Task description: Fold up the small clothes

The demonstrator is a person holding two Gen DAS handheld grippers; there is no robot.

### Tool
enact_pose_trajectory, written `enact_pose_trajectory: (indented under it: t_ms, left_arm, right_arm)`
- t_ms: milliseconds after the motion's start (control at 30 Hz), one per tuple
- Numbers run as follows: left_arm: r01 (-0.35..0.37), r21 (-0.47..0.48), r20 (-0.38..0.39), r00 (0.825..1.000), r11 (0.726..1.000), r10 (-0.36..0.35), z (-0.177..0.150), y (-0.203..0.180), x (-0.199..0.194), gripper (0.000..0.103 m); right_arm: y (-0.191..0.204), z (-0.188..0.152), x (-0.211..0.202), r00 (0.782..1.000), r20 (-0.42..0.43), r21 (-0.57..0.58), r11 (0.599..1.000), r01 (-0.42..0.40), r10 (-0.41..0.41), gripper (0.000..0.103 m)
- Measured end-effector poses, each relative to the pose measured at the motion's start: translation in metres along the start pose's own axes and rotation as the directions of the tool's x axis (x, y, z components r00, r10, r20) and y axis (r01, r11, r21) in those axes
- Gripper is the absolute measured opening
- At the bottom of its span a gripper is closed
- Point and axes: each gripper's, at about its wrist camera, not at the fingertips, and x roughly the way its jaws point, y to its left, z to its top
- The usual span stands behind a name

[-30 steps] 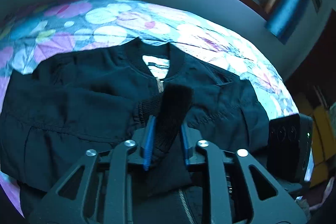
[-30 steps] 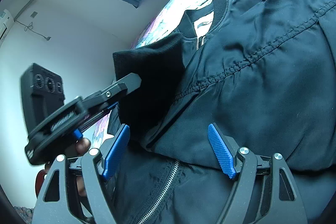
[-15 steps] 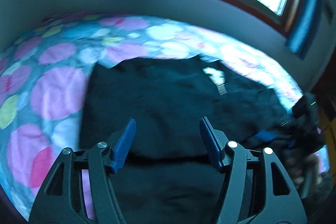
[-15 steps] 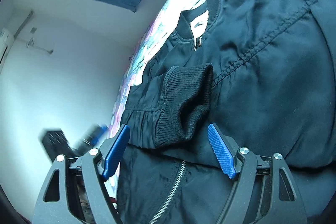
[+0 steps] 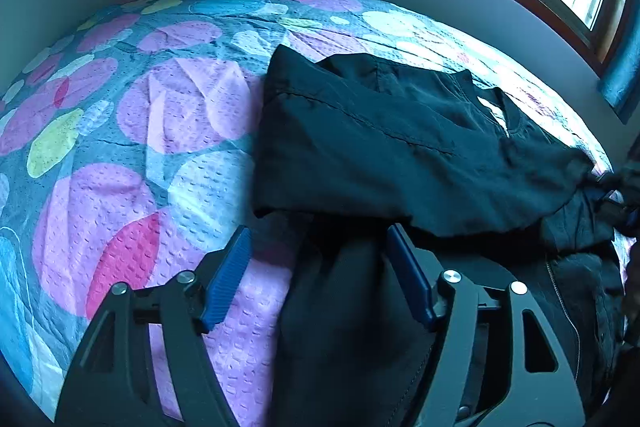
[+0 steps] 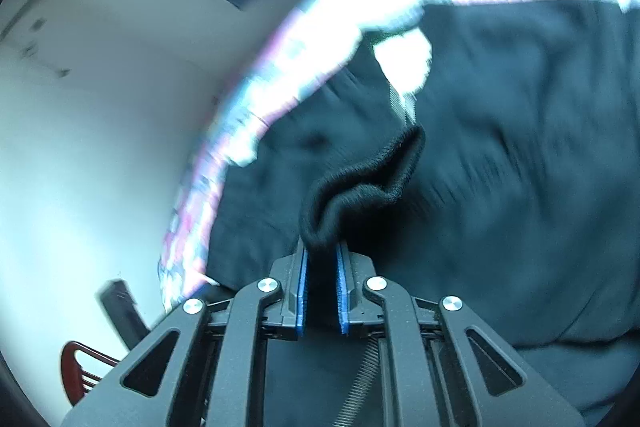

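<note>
Jacket (image 5: pixel 400 147) sleeve cuff (image 6: pixel 360 187), released by the opening, empty left gripper (image 5: pixel 320 275), is now clenched at 12 o'clock in the right gripper (image 6: pixel 322 291), so sleeve folding proceeds.

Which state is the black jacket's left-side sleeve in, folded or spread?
Folded: the sleeve lies across the black jacket chest, not out on the bedspread.

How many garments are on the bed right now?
1: a black jacket spread on the floral bedspread; its ribbed cuff is pinched in the right tongs. More may lie outside both views.
</note>
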Motion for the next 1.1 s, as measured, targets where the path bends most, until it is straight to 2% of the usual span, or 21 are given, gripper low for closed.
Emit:
enact_pose_trajectory:
  t_ms: [133,200,267,433,567,633,867,1100]
  left_arm:
    - [-0.054,-0.019,-0.017,0.998,0.998,0.053,0.007,-0.001,0.011,0.071]
    - [-0.068,-0.035,-0.025,0.997,0.997,0.067,0.010,0.001,0.016,0.071]
    - [-0.076,-0.055,-0.052,0.996,0.996,0.073,0.013,0.003,0.024,0.071]
    - [-0.069,-0.103,-0.073,0.995,0.992,0.062,0.016,0.008,0.034,0.073]
    - [-0.069,-0.130,-0.082,0.995,0.989,0.059,0.017,0.012,0.038,0.074]
    - [-0.070,-0.133,-0.080,0.995,0.989,0.060,0.017,0.012,0.038,0.074]
    - [-0.061,-0.144,-0.076,0.996,0.988,0.050,0.017,0.014,0.037,0.075]
    - [-0.053,-0.151,-0.075,0.996,0.987,0.042,0.017,0.015,0.037,0.075]
  right_arm:
    - [0.042,0.017,-0.053,0.986,0.165,-0.125,0.992,-0.004,0.024,0.010]
    - [0.042,0.017,-0.073,0.975,0.223,-0.151,0.987,0.049,-0.014,0.010]
    - [0.026,0.012,-0.086,0.964,0.255,-0.136,0.984,0.114,-0.077,0.009]
    - [-0.052,-0.006,-0.077,0.960,0.171,0.008,0.975,0.222,-0.220,0.009]
    - [-0.099,-0.018,-0.069,0.966,0.122,0.115,0.970,0.215,-0.229,0.009]
    - [-0.104,-0.025,-0.071,0.971,0.121,0.137,0.973,0.188,-0.205,0.009]
    - [-0.113,-0.024,-0.062,0.969,0.086,0.157,0.964,0.216,-0.231,0.010]
    - [-0.121,-0.022,-0.060,0.977,0.066,0.204,0.962,0.185,-0.202,0.010]
